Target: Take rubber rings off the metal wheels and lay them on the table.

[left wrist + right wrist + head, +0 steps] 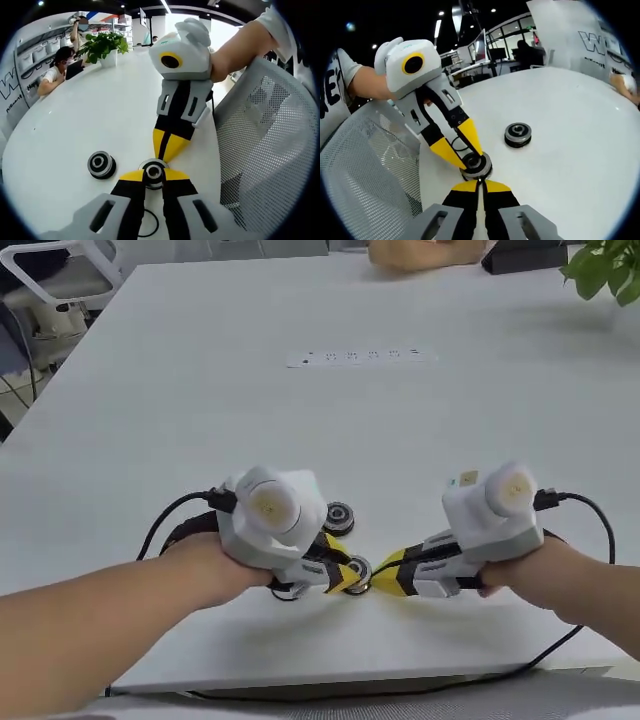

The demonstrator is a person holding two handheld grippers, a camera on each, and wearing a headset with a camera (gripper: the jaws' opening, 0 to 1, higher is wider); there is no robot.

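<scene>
Head view: metal wheel [357, 573] at the counter's [300, 420] near edge, dead between both tips — left hand-held gripper [153, 175] clamped across it, right hand-held gripper [480, 186] closed tip-to-tip against its opposite rim.

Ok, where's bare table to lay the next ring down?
Open table runs from the spare wheel back to the power strip, and out to both sides. Crowded at the near edge: left gripper and right gripper meet on the wheel, a loose ring lying under the left one.
</scene>
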